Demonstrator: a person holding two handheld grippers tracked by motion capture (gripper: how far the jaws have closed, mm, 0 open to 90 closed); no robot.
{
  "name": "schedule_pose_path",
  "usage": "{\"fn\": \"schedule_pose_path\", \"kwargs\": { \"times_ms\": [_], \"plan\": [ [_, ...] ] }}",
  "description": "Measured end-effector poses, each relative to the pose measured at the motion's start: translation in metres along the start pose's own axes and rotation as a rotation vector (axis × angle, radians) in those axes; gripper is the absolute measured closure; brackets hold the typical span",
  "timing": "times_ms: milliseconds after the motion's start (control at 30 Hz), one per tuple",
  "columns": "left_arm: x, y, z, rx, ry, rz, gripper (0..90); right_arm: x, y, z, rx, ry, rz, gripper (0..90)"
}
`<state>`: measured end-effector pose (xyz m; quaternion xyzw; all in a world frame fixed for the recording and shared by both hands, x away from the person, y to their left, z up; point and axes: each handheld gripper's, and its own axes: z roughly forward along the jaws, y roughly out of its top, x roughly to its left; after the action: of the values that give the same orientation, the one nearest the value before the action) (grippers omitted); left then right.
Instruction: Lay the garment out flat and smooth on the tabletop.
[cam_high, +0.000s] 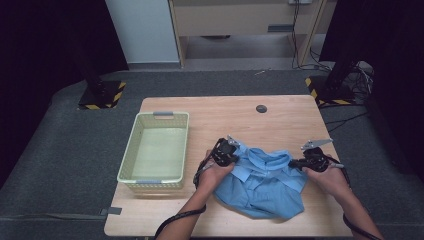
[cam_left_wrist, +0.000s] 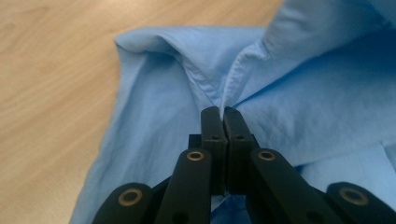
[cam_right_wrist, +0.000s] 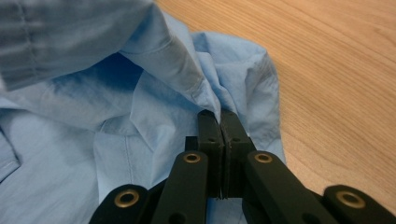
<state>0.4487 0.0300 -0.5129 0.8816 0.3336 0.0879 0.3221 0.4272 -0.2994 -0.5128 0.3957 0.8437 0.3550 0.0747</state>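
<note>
A pale green plastic basket (cam_high: 131, 150) with slotted walls stands near the left edge of the worktop (cam_high: 280, 117), its long side running from the near edge toward the far one; its floor shows bare. Just to its right, toward the near edge and about midway across, lies a crumpled light blue shirt (cam_high: 262, 187), collar end pointing toward the far edge. The left tool (cam_high: 231, 156) sits at the shirt's left upper corner and the right tool (cam_high: 296, 163) at its right upper corner, each held in one of the person's hands, forearms coming in from the near edge. In the left gripper view the left tool (cam_left_wrist: 223, 111) has its jaws pressed together on a stitched fold of the shirt (cam_left_wrist: 154, 126), with cloth rising out from between the tips. In the right gripper view the right tool (cam_right_wrist: 219, 115) is likewise clamped on a seamed fold of the shirt (cam_right_wrist: 112, 144). A small dark round disc (cam_high: 261, 108) lies close to the far edge; what it is cannot be made out. The hands hide how much cloth each tool has taken in the high view, and the shirt's lower part is bunched so its sleeves cannot be told apart.
</note>
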Motion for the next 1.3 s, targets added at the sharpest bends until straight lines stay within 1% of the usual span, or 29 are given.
{"fn": "schedule_pose_path", "kwargs": {
  "times_ms": [67,167,200,233,300,400,433,533,600,633,667,700,733,767,800,833,900,933,967,1033,1067,1133,1200,1233,1267,1300],
  "plan": [
    [-0.004,-0.007,-0.003,-0.001,-0.017,-0.003,89.4,0.000,0.002,0.002,0.011,0.001,0.003,89.2],
    [-0.012,-0.019,-0.012,0.002,-0.047,-0.013,89.7,0.000,0.001,0.003,0.056,0.013,0.016,88.9],
    [-0.013,-0.021,-0.014,0.004,-0.050,-0.013,89.7,0.001,-0.001,0.003,0.071,0.024,0.006,88.5],
    [-0.016,-0.025,-0.017,0.005,-0.049,-0.012,89.7,0.003,-0.002,0.002,0.075,0.024,0.003,88.3],
    [-0.016,-0.028,-0.020,0.006,-0.043,-0.014,89.7,0.007,-0.006,-0.001,0.071,0.026,-0.010,87.9],
    [-0.010,-0.025,-0.017,0.012,-0.038,-0.051,89.5,0.013,-0.010,0.000,0.063,0.024,-0.013,87.9],
    [-0.010,-0.025,-0.017,0.012,-0.038,-0.051,89.4,0.013,-0.010,0.000,0.063,0.024,-0.013,87.9],
    [-0.007,-0.021,-0.015,0.015,-0.019,-0.071,89.2,0.015,-0.011,0.002,0.035,0.012,0.007,88.0],
    [-0.005,-0.023,-0.014,-0.001,-0.014,-0.092,88.3,0.016,-0.012,0.002,0.025,0.010,0.020,87.9],
    [-0.004,-0.024,-0.014,-0.005,-0.004,-0.107,84.9,0.015,-0.013,0.002,0.019,0.010,0.026,87.0],
    [-0.003,-0.024,-0.015,-0.010,0.002,-0.108,80.5,0.016,-0.013,0.002,0.020,0.009,0.035,83.3],
    [-0.003,-0.025,-0.015,-0.017,0.020,-0.108,77.2,0.016,-0.012,0.002,0.013,0.000,0.033,77.8],
    [-0.003,-0.026,-0.016,-0.021,0.046,-0.108,70.8,0.018,-0.012,0.000,0.004,-0.027,0.033,70.4],
    [-0.004,-0.026,-0.018,-0.026,0.060,-0.109,63.2,0.020,-0.011,-0.003,-0.006,-0.047,0.032,64.7],
    [-0.004,-0.026,-0.021,-0.037,0.074,-0.110,58.3,0.022,-0.011,-0.006,-0.016,-0.056,0.027,59.9],
    [-0.006,-0.026,-0.025,-0.058,0.083,-0.111,55.0,0.024,-0.012,-0.010,-0.034,-0.062,0.026,57.1],
    [-0.013,-0.025,-0.032,-0.084,0.095,-0.088,47.9,0.030,-0.013,-0.018,-0.059,-0.059,0.010,50.6],
    [-0.017,-0.024,-0.035,-0.090,0.103,-0.064,44.3,0.034,-0.014,-0.023,-0.067,-0.060,-0.018,47.4],
    [-0.021,-0.024,-0.037,-0.099,0.104,-0.040,41.7,0.037,-0.014,-0.025,-0.077,-0.058,-0.042,43.9],
    [-0.028,-0.024,-0.042,-0.115,0.101,-0.017,39.1,0.043,-0.013,-0.029,-0.082,-0.067,-0.078,38.2],
    [-0.030,-0.024,-0.044,-0.123,0.095,-0.011,36.8,0.046,-0.011,-0.031,-0.093,-0.074,-0.102,35.1],
    [-0.034,-0.022,-0.046,-0.140,0.080,-0.009,34.5,0.052,-0.008,-0.033,-0.122,-0.069,-0.138,31.1],
    [-0.039,-0.018,-0.049,-0.168,0.059,0.003,33.4,0.058,-0.001,-0.033,-0.141,-0.064,-0.183,27.7],
    [-0.041,-0.015,-0.050,-0.176,0.055,0.007,33.3,0.061,0.002,-0.033,-0.152,-0.053,-0.192,26.9],
    [-0.043,-0.012,-0.049,-0.183,0.049,0.009,32.8,0.063,0.006,-0.033,-0.166,-0.038,-0.192,26.5],
    [-0.044,-0.008,-0.049,-0.186,0.050,0.011,32.4,0.065,0.009,-0.032,-0.183,-0.020,-0.179,26.4]
  ]
}}
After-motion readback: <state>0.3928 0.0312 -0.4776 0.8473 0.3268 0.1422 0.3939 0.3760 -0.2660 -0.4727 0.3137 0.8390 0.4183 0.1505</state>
